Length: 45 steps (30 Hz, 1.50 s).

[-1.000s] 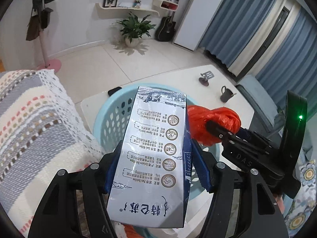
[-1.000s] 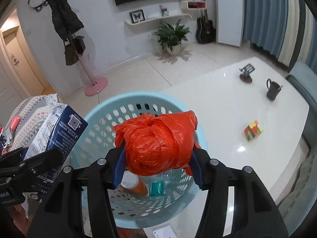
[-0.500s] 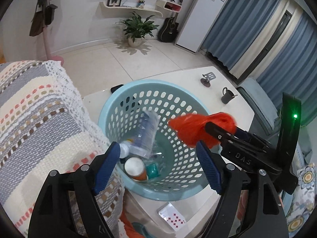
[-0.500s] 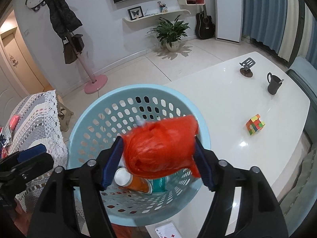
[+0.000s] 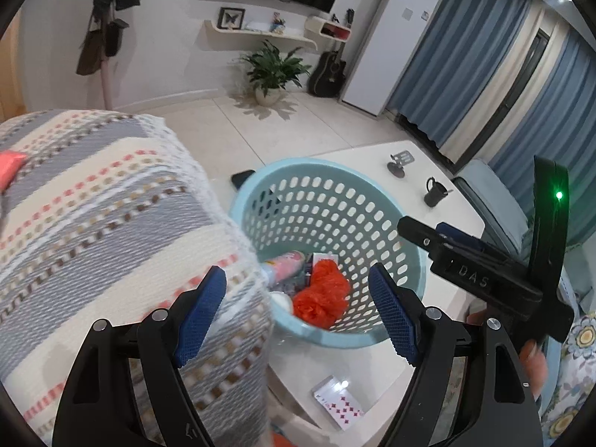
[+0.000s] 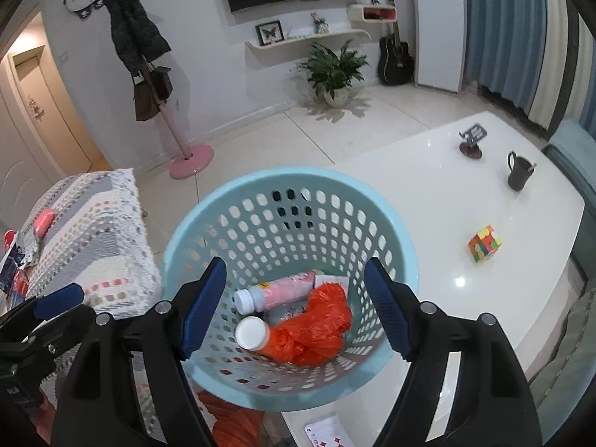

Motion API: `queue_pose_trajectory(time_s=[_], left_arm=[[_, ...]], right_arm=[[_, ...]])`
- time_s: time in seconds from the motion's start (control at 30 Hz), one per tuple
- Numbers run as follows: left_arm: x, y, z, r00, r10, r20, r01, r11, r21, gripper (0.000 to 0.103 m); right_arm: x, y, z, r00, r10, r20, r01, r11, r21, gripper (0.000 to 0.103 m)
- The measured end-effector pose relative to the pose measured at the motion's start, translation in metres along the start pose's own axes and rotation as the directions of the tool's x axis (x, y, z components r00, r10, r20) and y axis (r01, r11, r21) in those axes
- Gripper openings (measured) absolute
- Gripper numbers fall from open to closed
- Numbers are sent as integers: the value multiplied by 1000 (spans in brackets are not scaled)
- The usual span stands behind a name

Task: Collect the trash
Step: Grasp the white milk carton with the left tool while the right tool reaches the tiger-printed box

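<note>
Both tongs, left gripper (image 5: pixel 298 313) and right gripper (image 6: pixel 296 307), have just spread, released and empty, above the basket (image 6: pixel 391 219); the red bag (image 6: pixel 316 329) lies below (lift clear straight up).

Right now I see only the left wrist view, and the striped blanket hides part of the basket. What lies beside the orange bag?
Observer: In the right wrist view, the orange bag rests in the basket against a white-capped bottle.
Operator: Is the right gripper empty?
Observer: Yes. The right gripper is open; its jaws have just been opening, with nothing between them.
Operator: Is anything left on the table?
Observer: A colour cube sits on the table, outside your view. I cannot tell if it is trash.
</note>
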State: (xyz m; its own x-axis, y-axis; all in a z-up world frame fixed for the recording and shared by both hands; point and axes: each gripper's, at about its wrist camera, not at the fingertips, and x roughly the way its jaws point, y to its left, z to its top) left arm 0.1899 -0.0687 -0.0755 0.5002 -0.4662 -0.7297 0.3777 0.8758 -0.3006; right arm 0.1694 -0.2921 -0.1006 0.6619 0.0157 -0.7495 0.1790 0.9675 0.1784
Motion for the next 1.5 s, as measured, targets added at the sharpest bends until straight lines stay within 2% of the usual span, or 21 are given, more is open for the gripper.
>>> queue_pose_trajectory(time_s=[0.13,0.27,0.37,0.47,0.6,0.73,0.87,0.93,0.97,1.03,1.13,1.2,1.33,1.37,1.43,1.5], left_arm=[[-36,10,-1,997,28,72,-28,1000,1,77],[-81,26,-4,983,80,164,-81,997,-4,77],[-119,50,-11,964,136,227,-134,991,-27,79],[-155,78,-19,939,209,275,-201,978,-57,80],[-202,131,-32,896,319,309,-291,947,-134,82],[-237,186,-44,861,414,296,-356,905,-231,82],[-257,236,-55,844,472,254,-388,865,-319,81],[-261,262,-59,850,476,225,-383,853,-355,76],[-261,275,-59,859,468,209,-375,851,-367,72],[-255,290,-59,875,450,181,-360,852,-380,71],[-246,302,-59,893,423,156,-339,858,-386,71],[-239,306,-58,900,412,144,-333,861,-383,71],[-223,307,-52,922,366,126,-300,881,-365,71],[-220,307,-51,926,356,125,-292,886,-361,68],[-214,302,-50,945,305,122,-246,904,-350,62],[-210,295,-50,958,256,131,-199,919,-340,62]], right_arm=[[-20,28,6,999,25,48,-23,999,-27,73],[-42,71,11,992,85,94,-78,994,-74,73],[-58,116,9,981,154,116,-139,982,-128,73],[-67,160,4,969,217,115,-194,964,-183,73],[-72,228,-11,948,309,78,-281,925,-256,76],[-68,294,-33,928,373,-3,-352,874,-334,77],[-57,351,-55,915,393,-90,-395,828,-398,78],[-48,379,-68,907,395,-149,-419,798,-433,78],[-43,386,-72,904,392,-173,-426,788,-445,78],[-33,403,-86,902,371,-220,-431,766,-477,78],[-21,413,-97,905,342,-251,-424,756,-498,77],[-14,412,-98,912,316,-262,-409,760,-506,77],[-8,397,-92,914,309,-262,-401,782,-478,65],[-8,391,-89,919,302,-254,-390,792,-469,64],[-6,378,-84,927,289,-241,-370,815,-446,63],[-2,364,-78,928,285,-239,-363,836,-411,63]])
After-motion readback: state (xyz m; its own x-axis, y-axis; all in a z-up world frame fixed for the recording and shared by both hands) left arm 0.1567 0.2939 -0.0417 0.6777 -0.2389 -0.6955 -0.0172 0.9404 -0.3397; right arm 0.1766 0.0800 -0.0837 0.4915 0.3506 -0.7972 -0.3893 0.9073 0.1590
